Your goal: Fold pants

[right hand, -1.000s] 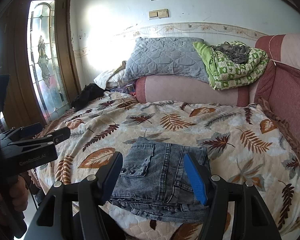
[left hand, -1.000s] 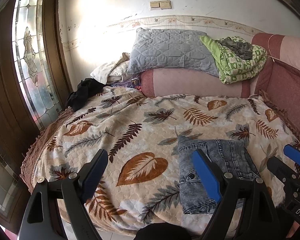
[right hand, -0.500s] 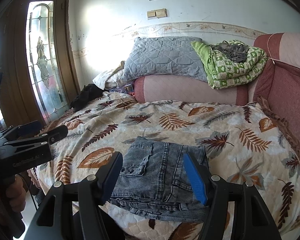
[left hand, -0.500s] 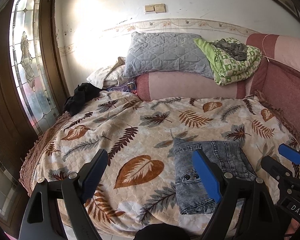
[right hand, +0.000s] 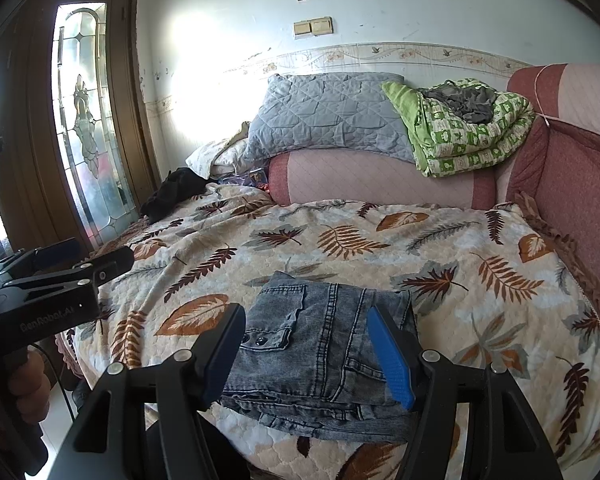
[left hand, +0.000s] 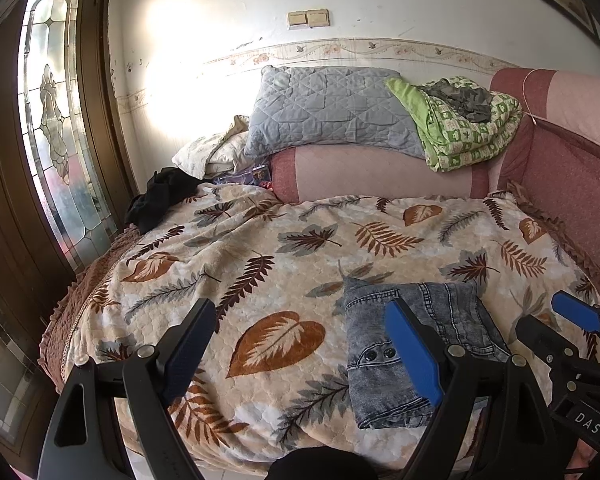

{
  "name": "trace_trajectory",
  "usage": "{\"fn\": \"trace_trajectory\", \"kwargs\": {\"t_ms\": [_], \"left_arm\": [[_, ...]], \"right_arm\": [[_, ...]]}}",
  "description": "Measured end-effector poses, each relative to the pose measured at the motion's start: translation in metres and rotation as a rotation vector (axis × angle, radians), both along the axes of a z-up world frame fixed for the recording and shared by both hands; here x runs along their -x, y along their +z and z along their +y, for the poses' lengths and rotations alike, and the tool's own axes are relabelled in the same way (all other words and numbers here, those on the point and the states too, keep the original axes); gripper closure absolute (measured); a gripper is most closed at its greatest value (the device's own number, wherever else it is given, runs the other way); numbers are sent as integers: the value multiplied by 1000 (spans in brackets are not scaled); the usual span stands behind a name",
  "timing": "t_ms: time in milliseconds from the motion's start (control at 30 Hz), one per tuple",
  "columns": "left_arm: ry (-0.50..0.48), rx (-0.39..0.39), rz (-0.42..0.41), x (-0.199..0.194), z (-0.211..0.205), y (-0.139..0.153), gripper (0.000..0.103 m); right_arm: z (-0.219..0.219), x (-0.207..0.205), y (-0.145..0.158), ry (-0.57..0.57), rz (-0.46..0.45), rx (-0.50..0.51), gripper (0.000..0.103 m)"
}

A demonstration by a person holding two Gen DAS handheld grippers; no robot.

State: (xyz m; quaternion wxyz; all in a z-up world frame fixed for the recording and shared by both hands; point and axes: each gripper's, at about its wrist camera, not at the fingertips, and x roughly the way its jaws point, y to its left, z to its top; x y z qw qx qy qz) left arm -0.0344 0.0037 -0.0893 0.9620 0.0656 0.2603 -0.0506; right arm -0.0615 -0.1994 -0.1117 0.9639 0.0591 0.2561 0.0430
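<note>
Grey-blue denim pants [right hand: 320, 352] lie folded into a compact rectangle near the front edge of the leaf-print bedspread [right hand: 380, 248]; they also show in the left wrist view [left hand: 380, 344]. My right gripper [right hand: 308, 354] is open and empty, held just above and in front of the pants. My left gripper [left hand: 300, 344] is open and empty, to the left of the pants over bare bedspread [left hand: 220, 264]. The right gripper shows at the right edge of the left wrist view [left hand: 572, 332], and the left gripper at the left of the right wrist view [right hand: 60, 276].
A grey quilted pillow [left hand: 328, 112] and a green folded blanket [left hand: 460, 128] rest on a pink bolster [left hand: 380, 176] at the back. Black clothing [left hand: 160, 196] lies at the far left corner. A pink padded headboard [left hand: 572, 168] stands right, a glass door [left hand: 56, 152] left.
Both grippers have drawn back slightly from the bed and stayed open. The folded pants have not moved.
</note>
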Motion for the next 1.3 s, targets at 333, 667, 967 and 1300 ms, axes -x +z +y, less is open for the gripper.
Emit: {"fn": "trace_trajectory", "kwargs": {"t_ms": [333, 667, 967, 1300], "left_arm": [[-6, 2, -6, 1, -1, 4, 16], [-17, 9, -4, 1, 1, 5, 16], [-34, 3, -22, 5, 0, 8, 16], [-49, -1, -31, 8, -2, 10, 16]], "right_arm": [[3, -1, -1, 8, -1, 2, 36], [6, -4, -1, 15, 2, 12, 36], [4, -3, -1, 9, 0, 8, 36], [3, -1, 0, 5, -4, 5, 36]]}}
